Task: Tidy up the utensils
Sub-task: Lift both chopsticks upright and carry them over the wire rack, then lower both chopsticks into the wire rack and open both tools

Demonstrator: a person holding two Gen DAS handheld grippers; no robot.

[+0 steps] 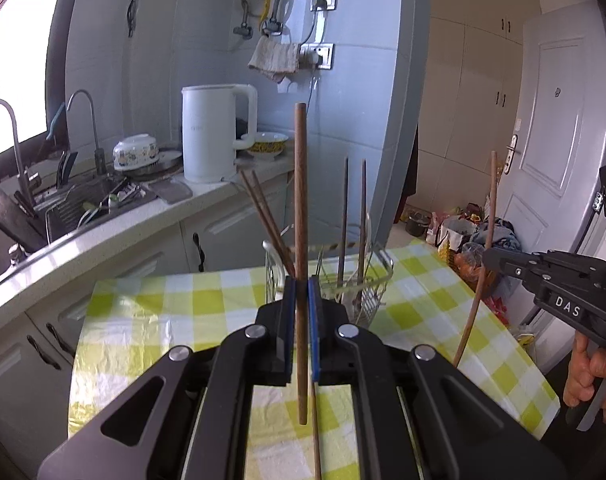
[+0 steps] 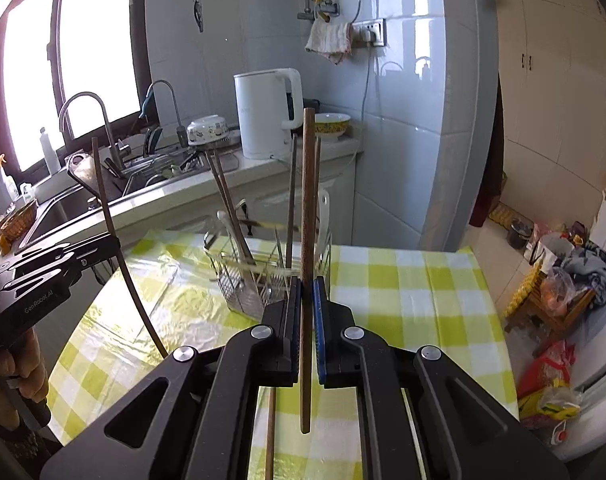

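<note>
The left gripper (image 1: 302, 292) and right gripper (image 2: 307, 292) are each pinching one upright chopstick (image 1: 300, 200); a thin grip is risking pivoting and missing the wire caddy (image 2: 239, 276).

Both wrist views look along their claws, sharing the wire rack (image 1: 367, 280) ahead.

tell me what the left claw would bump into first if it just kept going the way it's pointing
Most likely the wire utensil rack on the checked table, right ahead of the left claw, which is shut on a brown chopstick. Depth is hard to judge through the fisheye.
</note>
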